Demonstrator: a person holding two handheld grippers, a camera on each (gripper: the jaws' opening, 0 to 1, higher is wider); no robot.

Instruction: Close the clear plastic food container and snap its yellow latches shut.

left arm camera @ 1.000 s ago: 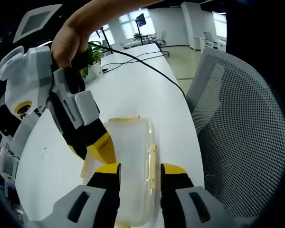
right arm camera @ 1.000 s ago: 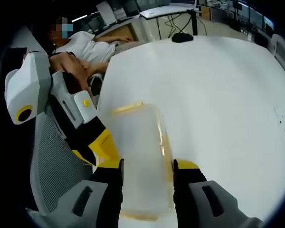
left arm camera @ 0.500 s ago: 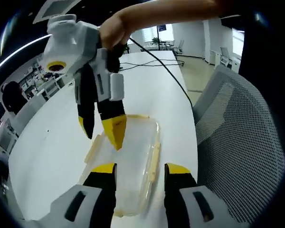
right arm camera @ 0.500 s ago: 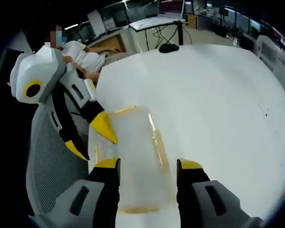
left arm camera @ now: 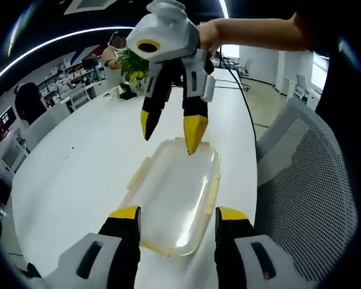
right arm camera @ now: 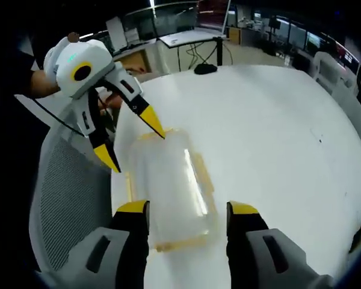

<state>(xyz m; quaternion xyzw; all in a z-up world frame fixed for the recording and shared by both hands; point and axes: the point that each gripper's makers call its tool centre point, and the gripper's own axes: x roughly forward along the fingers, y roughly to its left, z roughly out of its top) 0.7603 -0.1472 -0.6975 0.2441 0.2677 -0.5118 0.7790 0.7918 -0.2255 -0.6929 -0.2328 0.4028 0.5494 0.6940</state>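
Left gripper view: left gripper (left arm camera: 175, 218) jaws apart, empty, above near end of container (left arm camera: 175, 198) lying closed on white table (left arm camera: 78, 162). Right gripper (left arm camera: 170, 129) jaws spread, above far end. Mesh chair (left arm camera: 307, 198) beside table.

Right gripper view: right gripper (right arm camera: 186, 212) jaws spread, empty, over container (right arm camera: 168, 186); left gripper (right arm camera: 132, 143) at far end.

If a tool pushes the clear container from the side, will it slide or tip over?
The container looks low, flat and empty, so it probably slides rather than tips. The smooth white table likely gives little grip. Its thin plastic may flex.
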